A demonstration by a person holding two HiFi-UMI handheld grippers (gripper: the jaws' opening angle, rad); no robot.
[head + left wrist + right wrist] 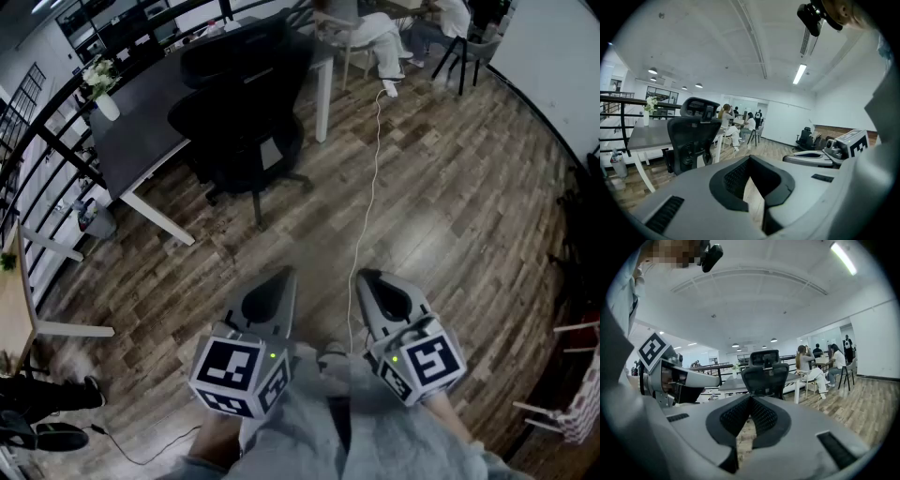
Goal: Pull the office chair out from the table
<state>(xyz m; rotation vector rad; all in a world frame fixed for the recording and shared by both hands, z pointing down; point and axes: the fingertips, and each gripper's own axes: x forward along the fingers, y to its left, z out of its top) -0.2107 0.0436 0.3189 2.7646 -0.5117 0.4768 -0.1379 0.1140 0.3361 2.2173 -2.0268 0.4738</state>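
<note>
A black mesh office chair [236, 127] with a headrest stands tucked against a dark grey table [141, 89] on white legs, far ahead at upper left. My left gripper [283, 276] and right gripper [367, 278] hang side by side low in the head view, well short of the chair. Both are shut with nothing between the jaws. In the left gripper view the chair [691, 136] is left of my shut left gripper [750, 158]. Seen from the right gripper view, the chair [764, 372] is straight beyond the shut right gripper [750, 398].
A white cable [371, 187] trails across the wooden floor from the far table toward me. A vase of flowers [102, 89] stands on the table. People [380, 37] sit at the back. A black railing [42, 141] runs along the left.
</note>
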